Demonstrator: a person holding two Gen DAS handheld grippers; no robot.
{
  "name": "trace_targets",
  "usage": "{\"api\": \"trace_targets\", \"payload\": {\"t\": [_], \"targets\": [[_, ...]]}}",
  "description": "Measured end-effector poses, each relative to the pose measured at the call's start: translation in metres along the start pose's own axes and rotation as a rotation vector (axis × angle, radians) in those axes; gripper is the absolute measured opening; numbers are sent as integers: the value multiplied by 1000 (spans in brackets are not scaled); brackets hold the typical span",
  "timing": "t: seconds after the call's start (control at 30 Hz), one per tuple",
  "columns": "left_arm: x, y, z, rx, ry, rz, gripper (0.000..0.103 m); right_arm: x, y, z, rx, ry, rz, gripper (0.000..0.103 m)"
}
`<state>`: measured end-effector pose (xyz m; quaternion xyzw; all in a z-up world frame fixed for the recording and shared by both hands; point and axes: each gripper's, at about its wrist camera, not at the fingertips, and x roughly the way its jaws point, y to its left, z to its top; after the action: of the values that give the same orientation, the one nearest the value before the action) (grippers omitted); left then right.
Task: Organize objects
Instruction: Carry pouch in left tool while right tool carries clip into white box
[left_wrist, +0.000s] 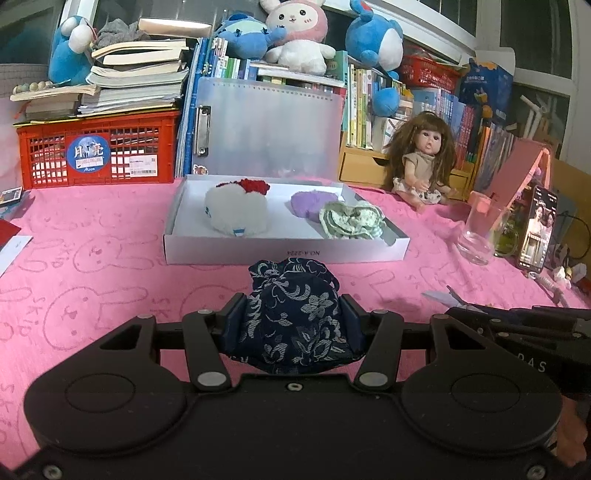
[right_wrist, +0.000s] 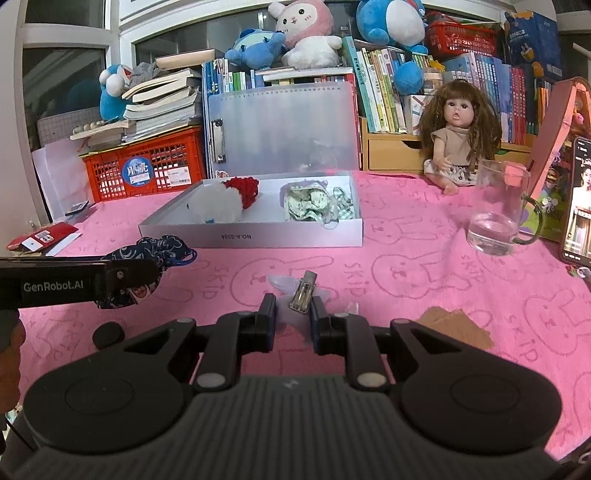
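The left tongs (left_wrist: 291, 317) are clamping a dark blue floral fabric pouch (left_wrist: 295, 314), just short of the shallow white cardboard box (left_wrist: 284, 251) ahead. The right tongs (right_wrist: 293, 314) are standing apart around a small metal hair clip (right_wrist: 303, 291) on the pink table (right_wrist: 406, 266). The limp pouch could be snagging on the box's near wall when carried forward, or slipping from the grip.
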<state>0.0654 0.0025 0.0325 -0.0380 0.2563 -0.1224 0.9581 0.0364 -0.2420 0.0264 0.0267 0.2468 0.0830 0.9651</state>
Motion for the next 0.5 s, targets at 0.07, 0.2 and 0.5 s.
{"api": "trace_targets", "payload": {"t": [0.07,0.2,0.5], "targets": [[2,1,4,-1,-4,5,52,2,0,4,1,2,-9,23],[9,4,16,-6,0,21,51,10,0,14,10,11,-42,23],[33,14,53,-44,-18,22,51,26,-12,46,96,-11,5,23]]}}
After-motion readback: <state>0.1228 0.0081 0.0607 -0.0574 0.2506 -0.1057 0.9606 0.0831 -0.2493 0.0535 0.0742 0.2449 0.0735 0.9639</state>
